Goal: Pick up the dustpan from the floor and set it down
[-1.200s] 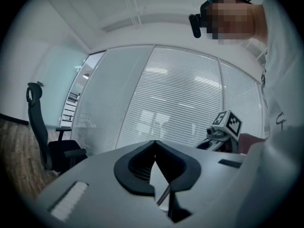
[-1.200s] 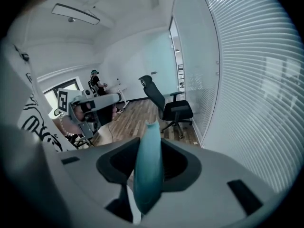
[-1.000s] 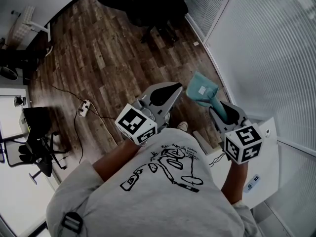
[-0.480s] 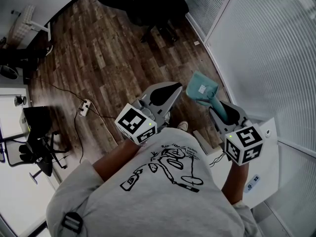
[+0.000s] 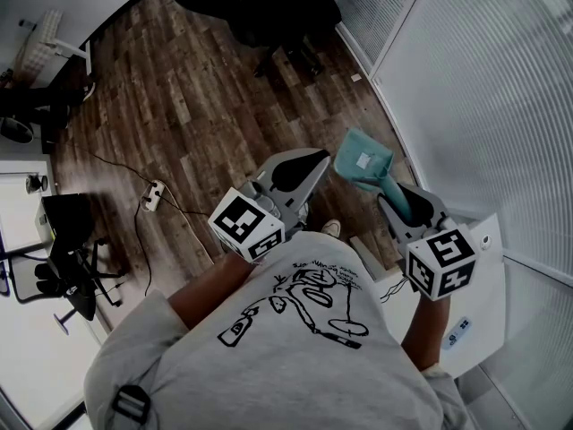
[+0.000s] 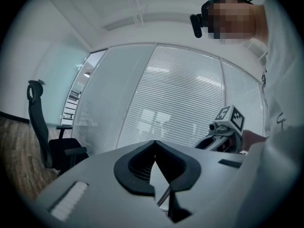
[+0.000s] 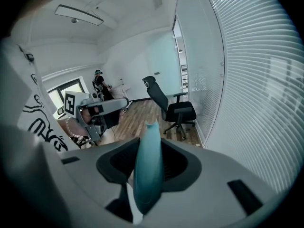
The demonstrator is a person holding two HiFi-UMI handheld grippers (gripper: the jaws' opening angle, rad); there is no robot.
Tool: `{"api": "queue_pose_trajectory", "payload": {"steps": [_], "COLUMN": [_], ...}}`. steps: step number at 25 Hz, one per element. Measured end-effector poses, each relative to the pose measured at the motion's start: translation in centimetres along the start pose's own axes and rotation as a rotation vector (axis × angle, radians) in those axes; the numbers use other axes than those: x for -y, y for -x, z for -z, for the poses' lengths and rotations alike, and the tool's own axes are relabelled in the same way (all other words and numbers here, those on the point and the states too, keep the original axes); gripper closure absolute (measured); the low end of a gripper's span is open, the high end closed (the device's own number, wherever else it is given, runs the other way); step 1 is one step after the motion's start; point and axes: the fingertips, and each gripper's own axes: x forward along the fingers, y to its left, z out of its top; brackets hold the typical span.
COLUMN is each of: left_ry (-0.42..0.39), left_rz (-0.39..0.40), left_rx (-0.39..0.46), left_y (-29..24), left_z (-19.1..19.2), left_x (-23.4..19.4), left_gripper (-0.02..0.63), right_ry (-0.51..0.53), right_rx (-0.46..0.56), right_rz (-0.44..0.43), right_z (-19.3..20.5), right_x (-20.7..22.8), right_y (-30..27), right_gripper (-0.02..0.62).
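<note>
The teal dustpan (image 5: 363, 161) hangs in the air above the wooden floor (image 5: 197, 106), close to the glass wall. My right gripper (image 5: 395, 196) is shut on its handle, which runs up between the jaws as a teal bar (image 7: 147, 167) in the right gripper view. The pan's blade points away from me, with a small white label on it. To its left, my left gripper (image 5: 311, 163) is held level and shut, its jaw tips meeting (image 6: 154, 143) with nothing between them. Each gripper shows in the other's view: the right one (image 6: 227, 127) and the left one (image 7: 101, 111).
Two black office chairs (image 5: 269, 7) stand at the far end of the floor. A white power strip (image 5: 154, 195) with a cable lies on the left. A glass wall with blinds (image 5: 466, 88) runs along the right, and a white ledge (image 5: 479, 307) sits beside my right arm.
</note>
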Motion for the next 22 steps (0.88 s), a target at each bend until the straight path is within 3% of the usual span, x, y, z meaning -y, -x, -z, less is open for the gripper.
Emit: {"api": "queue_pose_trajectory", "payload": {"steps": [12, 22], "left_ry": [0.012, 0.021], "left_rz": [-0.01, -0.018], "left_rx": [-0.007, -0.015], "left_y": [-0.2, 0.5], "left_z": [-0.5, 0.0], "left_x": [-0.6, -0.5], "left_gripper": [0.604, 0.604], "right_ry": [-0.008, -0.023], "right_rx": [-0.021, -0.064], "right_rz": [-0.008, -0.019], "right_z": [0.3, 3.3], "right_x": [0.4, 0.2], "right_y": [-1.2, -3.5], "right_gripper": [0.474, 0.474]}}
